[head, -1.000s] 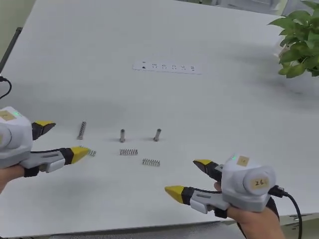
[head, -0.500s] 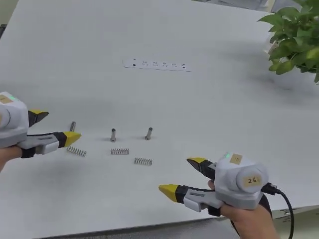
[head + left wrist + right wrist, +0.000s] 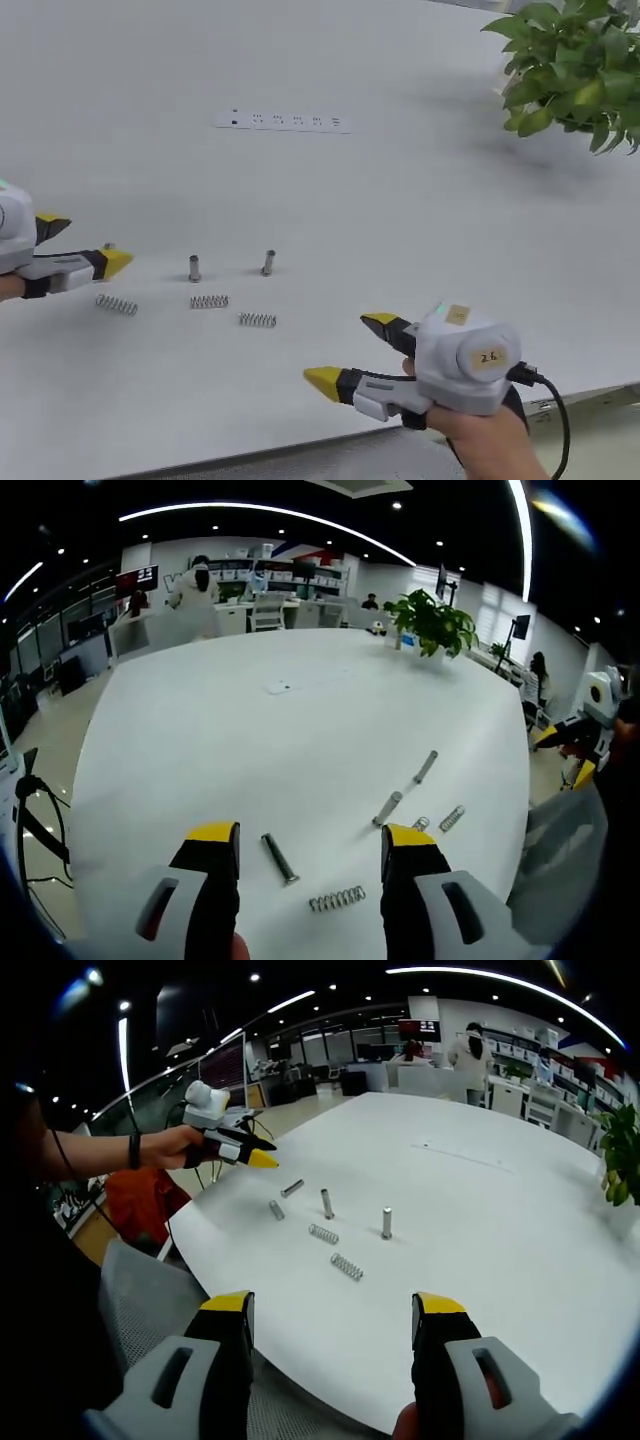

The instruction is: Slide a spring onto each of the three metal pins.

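Step one, apparently: your left gripper [image 3: 88, 243], jaws spread and empty, frames the lying pin [image 3: 280, 858]; in the left gripper view a bare spring [image 3: 337, 899] rests at its 5 o'clock. Your right gripper [image 3: 350, 348] hangs spread, empty. Next, likely pinch that pin, then thread the spring.

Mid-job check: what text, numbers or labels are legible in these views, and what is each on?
"26": handwritten on the round sticker on the right gripper body, head view.
Tan sticker on top of that gripper: mark too small to read.
Power strip on the table: markings too small to read.
Red sign in the room behind, left gripper view: blurred, unreadable.
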`<state>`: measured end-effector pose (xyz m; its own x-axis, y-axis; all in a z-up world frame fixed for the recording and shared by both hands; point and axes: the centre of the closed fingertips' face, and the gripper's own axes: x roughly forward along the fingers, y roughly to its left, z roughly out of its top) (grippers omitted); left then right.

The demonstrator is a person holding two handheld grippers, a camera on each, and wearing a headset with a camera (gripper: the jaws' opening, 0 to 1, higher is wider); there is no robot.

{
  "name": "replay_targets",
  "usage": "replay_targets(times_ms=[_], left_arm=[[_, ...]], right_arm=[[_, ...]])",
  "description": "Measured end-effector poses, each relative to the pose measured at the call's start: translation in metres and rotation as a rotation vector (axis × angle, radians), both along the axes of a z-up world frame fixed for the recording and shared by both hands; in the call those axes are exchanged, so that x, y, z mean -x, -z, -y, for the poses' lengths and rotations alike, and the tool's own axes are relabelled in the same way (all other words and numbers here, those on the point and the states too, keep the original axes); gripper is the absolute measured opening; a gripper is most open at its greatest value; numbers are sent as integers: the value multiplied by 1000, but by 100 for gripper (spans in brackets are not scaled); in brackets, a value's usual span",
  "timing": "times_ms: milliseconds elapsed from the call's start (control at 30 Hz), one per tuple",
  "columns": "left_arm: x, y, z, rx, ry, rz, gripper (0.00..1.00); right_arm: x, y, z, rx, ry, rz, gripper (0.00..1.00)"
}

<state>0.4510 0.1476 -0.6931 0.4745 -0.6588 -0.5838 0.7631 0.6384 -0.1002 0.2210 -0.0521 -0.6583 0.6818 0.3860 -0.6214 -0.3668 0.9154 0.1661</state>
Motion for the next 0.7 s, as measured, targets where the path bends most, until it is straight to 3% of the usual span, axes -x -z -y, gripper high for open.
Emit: replay_targets(times_ms=[400, 700], left_arm=[[-26, 29, 5, -36, -33, -37, 41], [-37, 54, 5, -19, -93, -111, 34]], right_arm=[[0, 0, 4, -1, 11, -7, 62], [0, -1, 7, 3, 14, -15, 62]])
